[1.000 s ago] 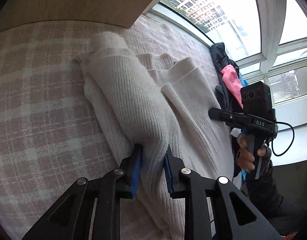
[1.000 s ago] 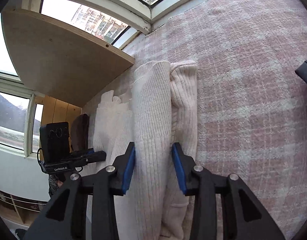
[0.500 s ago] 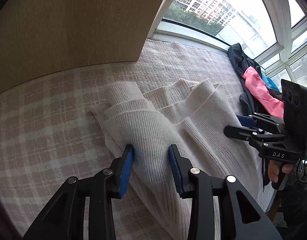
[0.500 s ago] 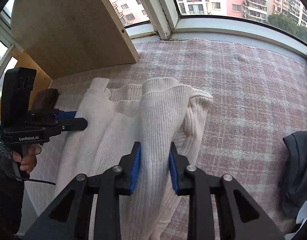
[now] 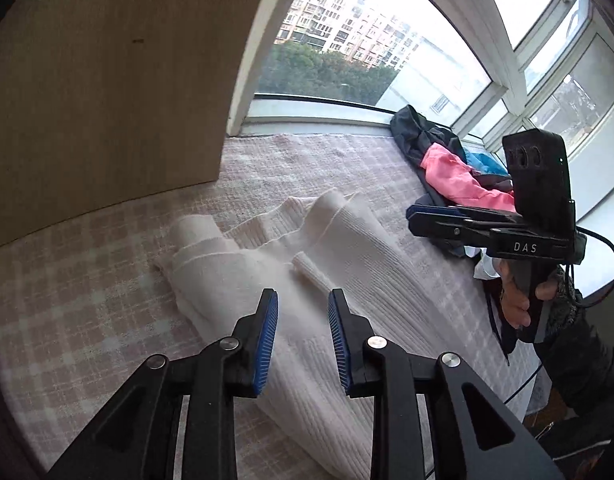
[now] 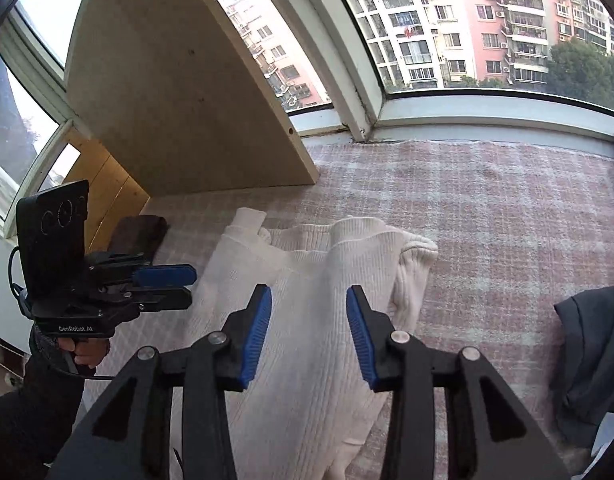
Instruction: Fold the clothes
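Cream sweater (image 5: 307,280) lying on the plaid blanket (image 5: 87,300), sleeves already turned in, collar end toward the window sill (image 6: 487,116). Both tools lifted clear of it. Left gripper (image 5: 303,340) spread, nothing between the blue pads, knit lying below. Right gripper (image 6: 309,336) spread wider, likewise empty.

Step in hand, by the look of it: letting go after the sleeve fold and resetting for the next one. Best done by dropping back to the hem end, farthest from the sill, pinching both layers at matching spots on either side, then carrying the hem toward the collar in one even sweep. Worth keeping the two grips level, or the soft rib knit will skew and bunch.

Against a second ago: both tools then pinching folds of sweater down low; now off the cloth and higher, more sill and window in view. Right jaws just been opening, nothing between them. Clothes pile (image 5: 447,164), on the sweater's right, unchanged.
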The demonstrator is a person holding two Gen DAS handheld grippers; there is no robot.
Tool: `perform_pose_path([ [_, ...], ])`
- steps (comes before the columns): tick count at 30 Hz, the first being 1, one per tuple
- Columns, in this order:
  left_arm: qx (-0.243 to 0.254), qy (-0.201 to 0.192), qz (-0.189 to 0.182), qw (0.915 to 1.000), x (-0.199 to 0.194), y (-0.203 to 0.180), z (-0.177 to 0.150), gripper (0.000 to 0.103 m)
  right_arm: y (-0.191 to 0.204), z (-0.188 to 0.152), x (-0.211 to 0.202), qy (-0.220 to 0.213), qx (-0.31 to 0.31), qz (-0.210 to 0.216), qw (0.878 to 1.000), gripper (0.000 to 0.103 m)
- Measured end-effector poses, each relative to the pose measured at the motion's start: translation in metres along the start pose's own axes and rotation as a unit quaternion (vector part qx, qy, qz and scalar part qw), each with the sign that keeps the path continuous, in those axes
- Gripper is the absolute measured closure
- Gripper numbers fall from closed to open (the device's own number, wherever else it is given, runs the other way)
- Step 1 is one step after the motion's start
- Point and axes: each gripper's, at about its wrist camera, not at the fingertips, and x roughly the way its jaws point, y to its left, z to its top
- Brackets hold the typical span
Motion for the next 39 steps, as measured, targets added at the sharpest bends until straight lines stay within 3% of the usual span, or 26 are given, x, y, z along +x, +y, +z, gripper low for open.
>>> perform_pose_path([
  [2,0.003,0.031,0.012,0.9994,0.027,0.000,0.000,0.076,-0.009,-0.004,0.031,0.040,-0.004,-0.062,0.997,0.064],
  [3,0.001,0.047,0.023,0.9986,0.042,0.003,-0.002,0.076,-0.016,-0.007,0.037,0.034,0.005,-0.049,0.998,0.062],
  [4,-0.005,0.054,0.029,0.9981,0.053,0.011,-0.007,0.089,-0.023,-0.008,0.037,0.026,0.018,-0.027,0.999,0.062],
  [5,-0.019,0.048,0.018,0.9985,0.054,0.019,-0.010,0.093,-0.026,-0.008,0.034,0.031,0.026,-0.019,0.999,0.062],
  [8,-0.080,0.028,-0.012,0.9963,0.034,0.038,-0.014,0.094,-0.032,-0.007,0.008,0.007,0.049,-0.023,0.999,0.061],
  [9,-0.088,0.016,0.002,0.9960,0.023,0.041,-0.014,0.092,-0.035,-0.005,-0.001,-0.005,0.059,-0.029,0.998,0.056],
  [11,-0.102,0.002,0.042,0.9939,0.010,0.047,-0.011,0.070,-0.040,0.000,-0.005,-0.010,0.073,-0.052,0.996,0.044],
  [12,-0.111,0.000,0.055,0.9923,0.006,0.050,-0.009,0.052,-0.041,0.004,0.000,-0.004,0.072,-0.057,0.996,0.044],
  [13,-0.121,0.001,0.056,0.9911,0.007,0.054,-0.007,0.047,-0.042,0.008,0.007,0.005,0.068,-0.061,0.996,0.044],
  [16,-0.137,0.020,0.066,0.9881,0.019,0.059,-0.003,0.045,-0.040,0.015,0.034,0.047,0.058,-0.069,0.995,0.044],
  [19,-0.148,0.035,0.086,0.9847,0.031,0.061,0.000,0.045,-0.039,0.020,0.049,0.059,0.036,-0.086,0.994,0.044],
  [21,-0.149,0.040,0.100,0.9829,0.038,0.063,0.002,0.044,-0.039,0.024,0.057,0.061,0.016,-0.104,0.993,0.035],
  [25,-0.147,0.045,0.128,0.9798,0.049,0.073,0.007,0.030,-0.055,0.030,0.061,0.079,0.045,-0.069,0.993,0.032],
  [29,-0.141,0.046,0.125,0.9809,0.059,0.080,0.012,0.027,-0.058,0.034,0.065,0.076,0.039,-0.046,0.995,0.031],
  [32,-0.118,0.040,0.130,0.9837,0.064,0.074,0.015,0.038,-0.054,0.035,0.066,0.078,0.015,-0.051,0.996,0.033],
  [34,-0.106,0.038,0.123,0.9859,0.066,0.070,0.016,0.059,-0.053,0.034,0.066,0.083,0.010,-0.022,0.996,0.060],
  [35,-0.102,0.037,0.117,0.9871,0.065,0.068,0.016,0.063,-0.052,0.034,0.064,0.083,0.013,-0.011,0.996,0.075],
  [36,-0.101,0.035,0.108,0.9883,0.064,0.067,0.015,0.073,-0.051,0.034,0.061,0.082,0.016,-0.005,0.997,0.077],
  [39,-0.100,0.029,0.082,0.9912,0.057,0.065,0.012,0.079,-0.045,0.034,0.046,0.069,0.024,0.013,0.997,0.081],
])
